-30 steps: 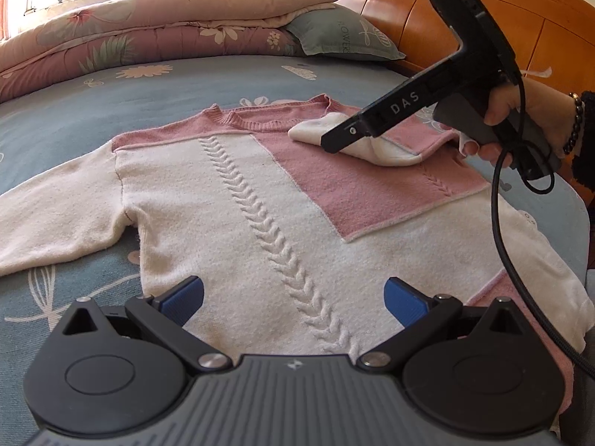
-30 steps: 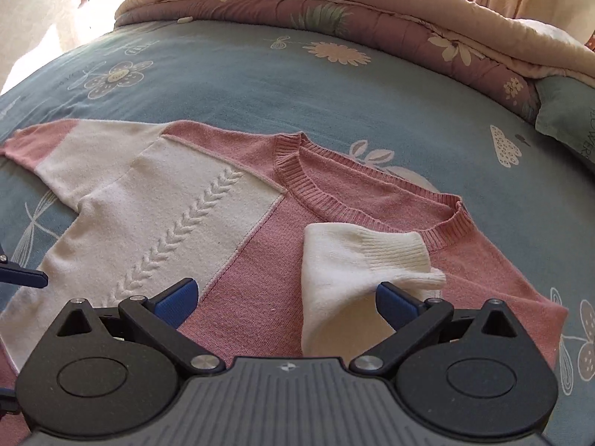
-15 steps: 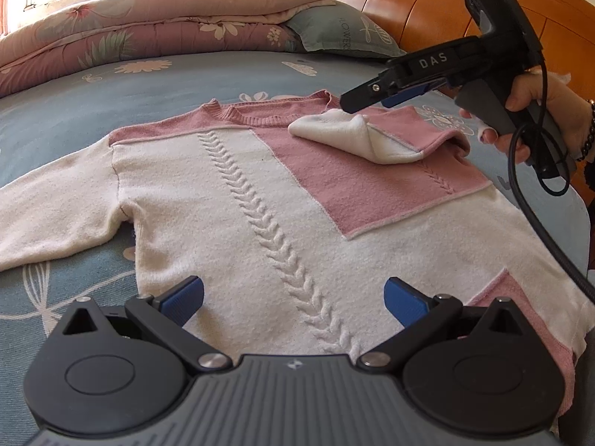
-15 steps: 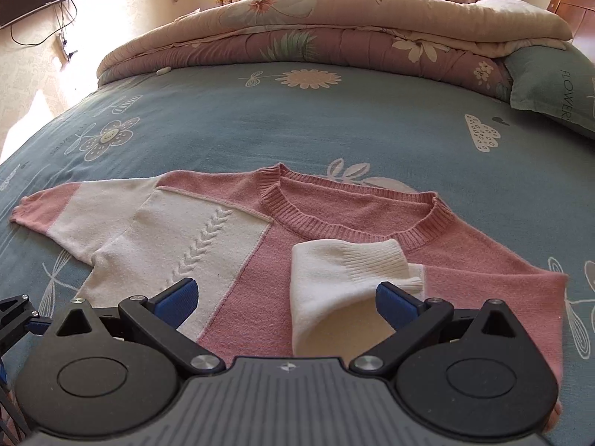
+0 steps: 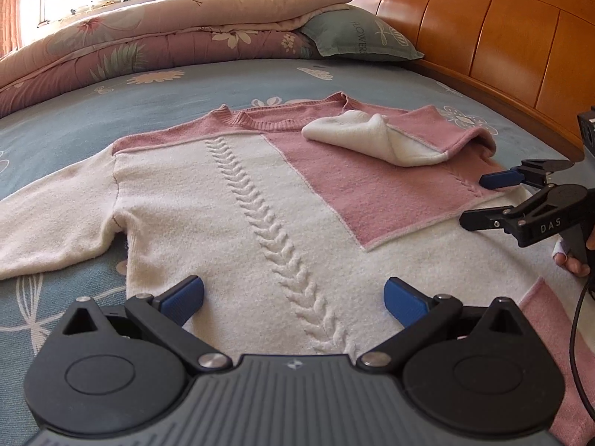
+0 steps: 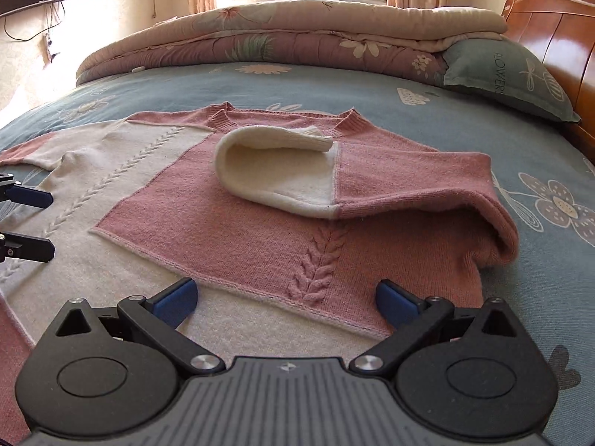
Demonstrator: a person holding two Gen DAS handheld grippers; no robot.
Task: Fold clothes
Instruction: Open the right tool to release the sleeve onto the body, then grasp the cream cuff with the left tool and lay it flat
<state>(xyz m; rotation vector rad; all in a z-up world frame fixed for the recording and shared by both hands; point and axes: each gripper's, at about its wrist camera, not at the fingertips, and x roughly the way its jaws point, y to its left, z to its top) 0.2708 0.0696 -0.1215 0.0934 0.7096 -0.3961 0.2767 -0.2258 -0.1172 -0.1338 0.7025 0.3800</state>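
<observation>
Grippers: left gripper (image 5: pixel 293 295) and right gripper (image 6: pixel 286 297) both spread wide, empty (2 total).
Sweater (image 5: pixel 230 200): flat, 1 sleeve (image 6: pixel 282 174) folded inward.
Bed (image 6: pixel 334 89): bare beyond the collar.

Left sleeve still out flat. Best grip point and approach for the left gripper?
Grip the left sleeve near its outer end, probably coming in from the open bedsheet side. It lies flat and spread away from the sweater body, so its edge is exposed there. The left gripper is open above the hem; the right sleeve already lies folded across the chest.

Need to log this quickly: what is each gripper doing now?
Left gripper: open, holding nothing, over the sweater.
Right gripper: open, holding nothing.
</observation>
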